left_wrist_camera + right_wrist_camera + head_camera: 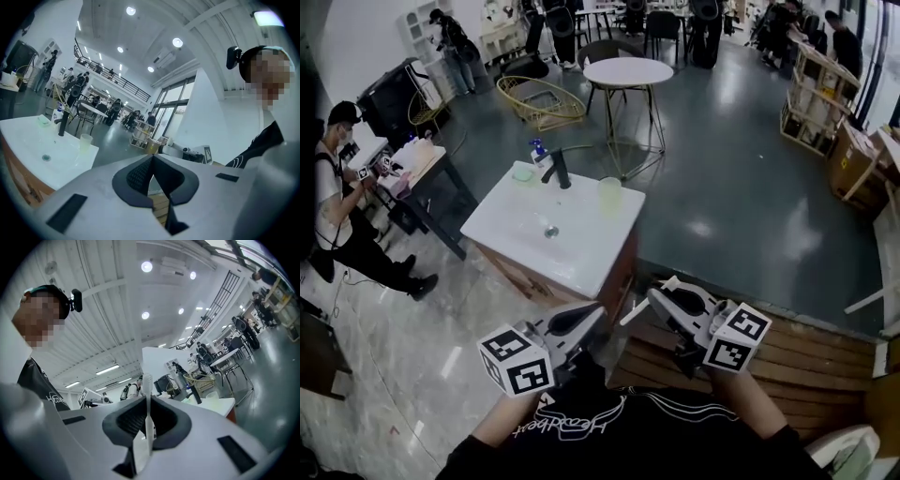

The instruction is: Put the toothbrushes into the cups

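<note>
Barely started here: my right gripper (146, 400) is pinching a thin white plastic toothbrush (148, 423). My left gripper (152, 160) is squeezing together on nothing. Both are hanging well apart from the pale translucent plastic cup (609, 195) on the white washbasin (581, 246).

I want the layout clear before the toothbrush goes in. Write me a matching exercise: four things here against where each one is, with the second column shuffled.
Things:
1. white toothbrush
2. pale yellowish cup
3. black faucet
4. round white table

Places:
A. on the floor beyond the vanity
B. clamped in the right claw
C. at the vanity top's far right corner
D. on the vanity top, behind the drain

Pairs: 1-B; 2-C; 3-D; 4-A
</note>
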Motion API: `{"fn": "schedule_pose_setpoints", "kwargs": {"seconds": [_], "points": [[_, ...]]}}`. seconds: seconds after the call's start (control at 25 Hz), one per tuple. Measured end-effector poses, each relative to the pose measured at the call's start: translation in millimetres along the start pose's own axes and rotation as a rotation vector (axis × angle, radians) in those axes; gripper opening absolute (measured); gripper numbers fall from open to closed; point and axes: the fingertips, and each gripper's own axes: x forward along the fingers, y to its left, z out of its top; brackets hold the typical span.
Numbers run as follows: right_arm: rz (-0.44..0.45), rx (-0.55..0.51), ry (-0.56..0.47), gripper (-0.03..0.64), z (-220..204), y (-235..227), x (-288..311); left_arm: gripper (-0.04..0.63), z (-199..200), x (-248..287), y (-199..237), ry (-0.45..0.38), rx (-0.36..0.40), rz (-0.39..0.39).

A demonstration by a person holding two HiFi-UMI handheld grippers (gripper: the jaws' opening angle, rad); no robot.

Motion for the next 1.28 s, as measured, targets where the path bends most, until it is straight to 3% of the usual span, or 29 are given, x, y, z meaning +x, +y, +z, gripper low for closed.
{"fn": "schedule_pose_setpoints", "kwargs": {"seconds": [0.24,0.72,0.96,1.28], "points": [[-0.083,-0.016,-0.033,0.046,14.2,-44.8,43.8,0.005,26.6,24.7,61.0,0.043,0.004,-0.075],[-0.293,0.019,-0.078,0.046,38.6,-146.8,144.3,0.005,89.8,83.7,209.3,0.161,-0.074,-0.219],[-0.367,0.027,-0.074,0.046,50.7,-174.2,185.6,0.005,113.2,95.7,258.0,0.198,-0.115,-0.27],[-0.446,0.004,-0.081,0.046,60.4,-210.5,211.2,0.005,108.9,120.5,299.8,0.251,-0.162,-0.323]]}}
